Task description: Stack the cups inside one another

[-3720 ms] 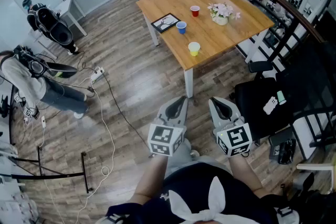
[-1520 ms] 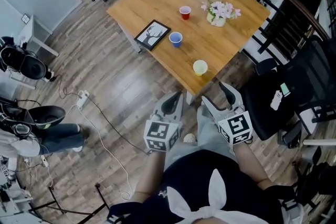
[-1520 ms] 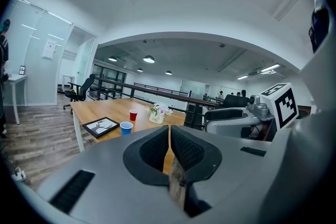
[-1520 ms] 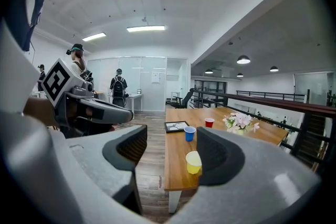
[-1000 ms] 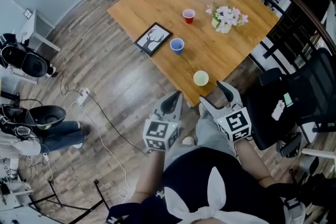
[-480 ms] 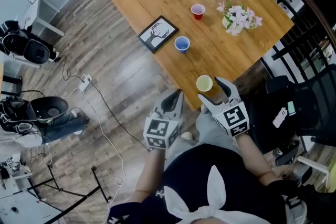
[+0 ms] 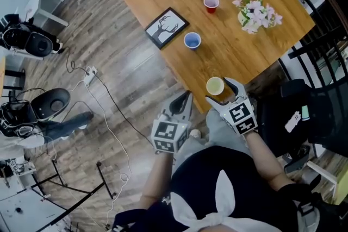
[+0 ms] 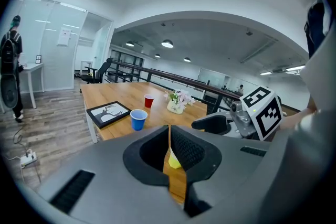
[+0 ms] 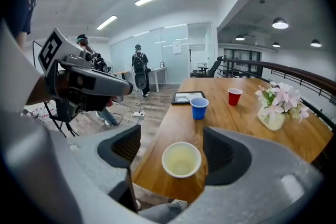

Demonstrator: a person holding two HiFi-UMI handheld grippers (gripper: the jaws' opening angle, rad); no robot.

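Observation:
Three cups stand apart on the wooden table (image 7: pixel 244 57): a red cup (image 7: pixel 211 4) at the back, a blue cup (image 7: pixel 192 40) in the middle, and a yellow cup (image 7: pixel 215 85) at the near corner. My right gripper (image 7: pixel 222 94) is open; its jaws have just been opening, and the yellow cup (image 9: pixel 181 159) stands upright between them, with the pads clear of it. My left gripper (image 7: pixel 182 103) hangs shut and empty off the table's near edge, left of the yellow cup. Through its slit a bit of the yellow cup (image 8: pixel 173 157) shows.
A black picture frame (image 7: pixel 166 26) lies near the table's left edge beside the blue cup. A vase of pink flowers (image 7: pixel 255 12) stands right of the red cup. Cables and bags lie on the wood floor (image 7: pixel 109 62) to the left. A dark chair (image 7: pixel 304 106) is on the right.
Both grippers have come down and forward to the table's near corner. The right gripper's jaws have widened and now flank the yellow cup. The left stays shut.

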